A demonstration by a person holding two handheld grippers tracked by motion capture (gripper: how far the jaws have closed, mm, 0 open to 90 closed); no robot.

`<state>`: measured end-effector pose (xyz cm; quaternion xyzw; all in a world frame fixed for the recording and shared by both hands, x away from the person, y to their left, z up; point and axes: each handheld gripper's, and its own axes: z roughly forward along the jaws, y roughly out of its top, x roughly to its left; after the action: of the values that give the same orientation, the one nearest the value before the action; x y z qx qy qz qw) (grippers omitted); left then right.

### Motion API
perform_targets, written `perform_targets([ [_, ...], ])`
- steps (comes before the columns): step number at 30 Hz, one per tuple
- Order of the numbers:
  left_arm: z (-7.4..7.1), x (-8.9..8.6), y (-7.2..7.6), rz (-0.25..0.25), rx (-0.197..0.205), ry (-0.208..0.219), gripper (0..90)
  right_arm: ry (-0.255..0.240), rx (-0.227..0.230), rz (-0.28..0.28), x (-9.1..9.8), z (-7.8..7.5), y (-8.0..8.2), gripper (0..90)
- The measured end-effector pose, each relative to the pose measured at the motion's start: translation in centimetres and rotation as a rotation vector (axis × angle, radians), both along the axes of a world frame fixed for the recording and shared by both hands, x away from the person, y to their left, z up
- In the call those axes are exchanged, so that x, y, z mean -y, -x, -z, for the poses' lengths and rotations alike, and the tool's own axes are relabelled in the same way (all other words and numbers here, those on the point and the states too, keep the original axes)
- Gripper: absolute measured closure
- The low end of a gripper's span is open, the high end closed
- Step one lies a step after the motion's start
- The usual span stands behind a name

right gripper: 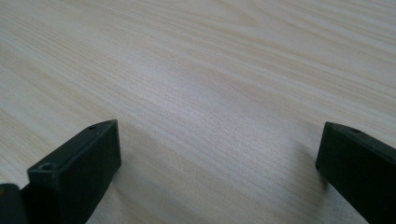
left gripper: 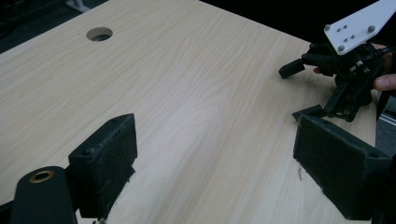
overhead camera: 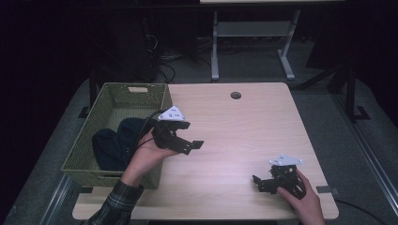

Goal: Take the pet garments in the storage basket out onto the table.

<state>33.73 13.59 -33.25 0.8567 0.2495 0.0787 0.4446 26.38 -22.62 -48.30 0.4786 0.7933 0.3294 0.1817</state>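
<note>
Both tongs gape empty over a bare wooden worktop (overhead camera: 234,136): the left tongs (overhead camera: 190,143) beside a green woven basket (overhead camera: 141,91) holding dark cloth (overhead camera: 112,143), the right tongs (overhead camera: 259,183) near the front edge. Seemingly between steps; the next move likely reaches into the basket.

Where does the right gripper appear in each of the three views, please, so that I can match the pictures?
High view: the right gripper sits at lower right, held low over the table.
Left gripper view: it is at upper right, farther off.
Right gripper view: its own two jaws rise from the bottom corners, wide apart.
Shared landmark: the table's pale wood grain.
</note>
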Motion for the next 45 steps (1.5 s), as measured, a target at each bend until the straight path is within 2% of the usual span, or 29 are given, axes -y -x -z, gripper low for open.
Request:
perform_targets([
  [15, -1.0, -3.0, -0.3, -0.036, 0.011, -0.001, 13.2, 0.0, 0.0, 0.0, 0.0, 0.0, 0.0, 0.0],
  [22, -1.3, -4.8, -0.4, -0.07, 0.012, 0.009, 13.3, 0.0, 0.0, 0.0, 0.0, 0.0, 0.0, 0.0],
  [45, -1.8, -10.1, -1.0, -0.188, 0.028, -0.012, 13.7, -0.001, -0.001, 0.0, 0.0, 0.0, 0.0, 0.0],
])
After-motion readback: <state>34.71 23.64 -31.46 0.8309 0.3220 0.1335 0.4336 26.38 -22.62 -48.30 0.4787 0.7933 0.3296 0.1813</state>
